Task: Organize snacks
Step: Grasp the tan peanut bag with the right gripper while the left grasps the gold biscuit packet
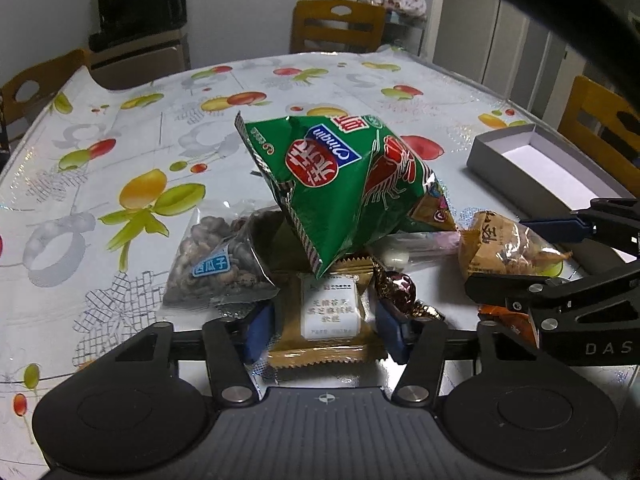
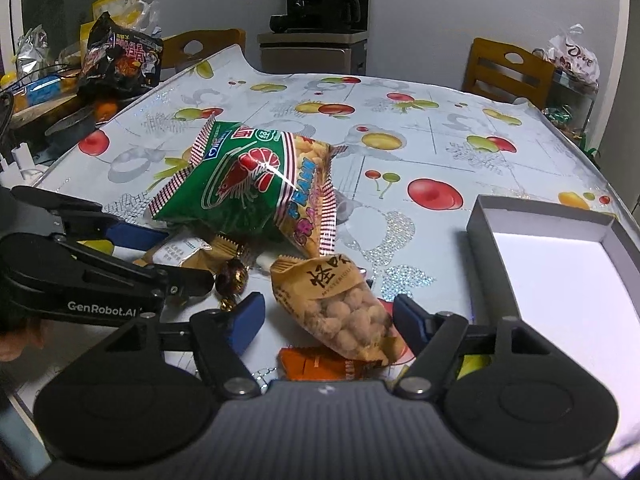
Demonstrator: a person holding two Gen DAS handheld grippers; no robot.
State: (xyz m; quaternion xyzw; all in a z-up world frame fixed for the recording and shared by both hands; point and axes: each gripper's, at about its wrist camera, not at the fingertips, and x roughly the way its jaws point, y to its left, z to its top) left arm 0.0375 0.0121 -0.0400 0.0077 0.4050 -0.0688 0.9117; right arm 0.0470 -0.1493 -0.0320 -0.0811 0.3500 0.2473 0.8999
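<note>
A gold biscuit packet (image 1: pixel 328 312) with a white label lies flat between my left gripper's (image 1: pixel 325 328) blue pads, which touch its two sides. A green prawn-cracker bag (image 1: pixel 340 184) leans over the packet's far end. My right gripper (image 2: pixel 330 326) straddles a tan bag of coated peanuts (image 2: pixel 344 308). Its right pad is at the bag's edge and its left pad stands apart from it. A wrapped brown candy (image 2: pixel 232 276) and a clear bag of melon seeds (image 1: pixel 216 268) lie beside the pile. The right wrist view shows the left gripper (image 2: pixel 182 258) around the gold packet (image 2: pixel 180 254).
An open grey box (image 2: pixel 484 248) with a white inside stands to the right of the pile. An orange packet (image 2: pixel 316 364) lies under the peanut bag. Wooden chairs ring the fruit-print table (image 1: pixel 120 140). Bags and clutter fill a side surface at far left (image 2: pixel 120 56).
</note>
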